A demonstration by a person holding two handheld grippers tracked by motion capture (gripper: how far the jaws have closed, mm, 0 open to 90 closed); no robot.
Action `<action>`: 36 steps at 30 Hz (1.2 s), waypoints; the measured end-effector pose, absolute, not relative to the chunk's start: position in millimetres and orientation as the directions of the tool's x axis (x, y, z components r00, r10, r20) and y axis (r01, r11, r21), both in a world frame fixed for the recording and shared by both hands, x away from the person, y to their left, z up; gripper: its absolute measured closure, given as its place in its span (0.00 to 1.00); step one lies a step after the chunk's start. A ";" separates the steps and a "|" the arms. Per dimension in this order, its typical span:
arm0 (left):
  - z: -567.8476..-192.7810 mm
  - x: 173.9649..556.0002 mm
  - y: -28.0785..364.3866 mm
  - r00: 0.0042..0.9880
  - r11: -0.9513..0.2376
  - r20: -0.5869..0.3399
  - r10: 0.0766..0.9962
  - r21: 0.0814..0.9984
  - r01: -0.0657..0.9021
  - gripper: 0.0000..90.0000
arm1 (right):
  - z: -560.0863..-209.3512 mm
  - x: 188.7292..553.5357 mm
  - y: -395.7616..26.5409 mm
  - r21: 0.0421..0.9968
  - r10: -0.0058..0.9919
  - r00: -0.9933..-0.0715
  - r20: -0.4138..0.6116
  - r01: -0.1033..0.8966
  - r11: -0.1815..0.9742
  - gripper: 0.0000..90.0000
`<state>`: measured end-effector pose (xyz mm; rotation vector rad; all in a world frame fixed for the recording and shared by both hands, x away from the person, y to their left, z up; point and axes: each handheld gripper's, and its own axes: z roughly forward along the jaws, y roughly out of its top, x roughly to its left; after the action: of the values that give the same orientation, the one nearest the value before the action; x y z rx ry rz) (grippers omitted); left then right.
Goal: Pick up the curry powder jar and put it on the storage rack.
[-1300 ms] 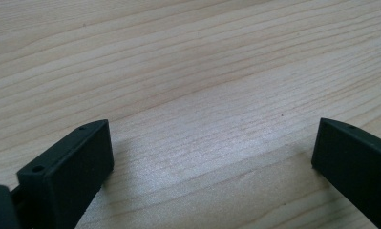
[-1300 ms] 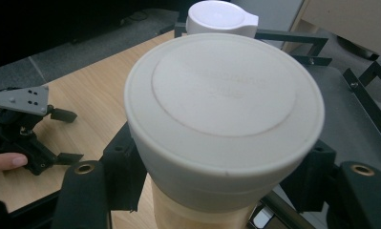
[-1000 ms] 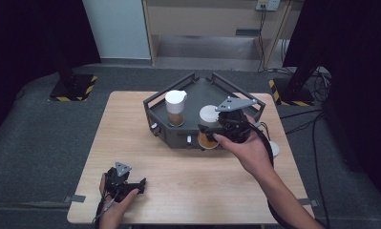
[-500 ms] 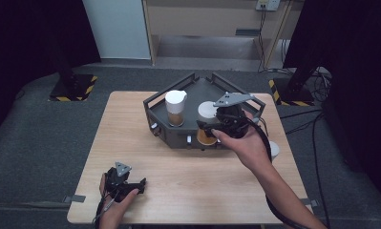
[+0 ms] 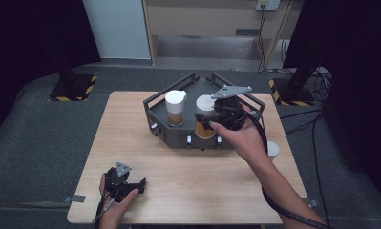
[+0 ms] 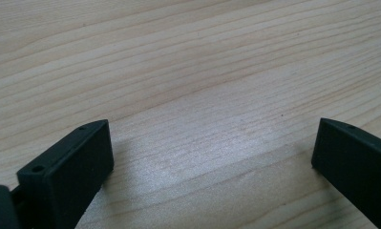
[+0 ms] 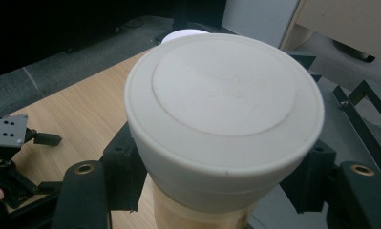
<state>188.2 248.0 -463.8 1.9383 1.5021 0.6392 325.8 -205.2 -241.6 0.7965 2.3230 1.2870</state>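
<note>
A tan cup with a white lid (image 5: 205, 102) stands at the front of a black carrier tray (image 5: 178, 141), and my right gripper (image 5: 211, 117) is shut on it just below the lid. In the right gripper view the black pads (image 7: 123, 177) press on both sides of the cup (image 7: 224, 100). A second lidded cup (image 5: 175, 109) stands in the tray to its left. Near the table's front left, my left gripper (image 5: 130, 186) rests low with its jaws wide apart. In the left gripper view (image 6: 212, 157) only bare wood lies between them.
A small white round object (image 5: 272, 149) sits at the table's right edge beside the person's forearm. The tray has raised rails along its back (image 5: 193, 78). Light wood table (image 5: 188, 191) stretches between the two hands. The left gripper (image 7: 11, 157) also appears far off in the right gripper view.
My right gripper, with the cup in it, has shifted slightly up the picture, toward the tray's back. The left gripper has stayed put.
</note>
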 end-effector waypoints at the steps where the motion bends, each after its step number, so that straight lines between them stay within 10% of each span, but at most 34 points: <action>1: -463.8 188.2 248.0 0.244 -0.181 0.013 0.970 0.709 0.682 0.00 | -241.1 326.8 -204.4 0.855 0.635 -0.771 -0.046 0.298 0.424 0.39; 36: -463.6 188.3 248.0 0.245 -0.183 0.014 0.969 0.708 0.682 0.00 | -245.5 370.4 -196.8 0.850 0.697 -0.716 -0.032 0.348 0.396 0.39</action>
<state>188.3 248.0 -463.6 1.9403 1.5016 0.6393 370.4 -196.8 -245.5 0.9012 2.2746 1.2479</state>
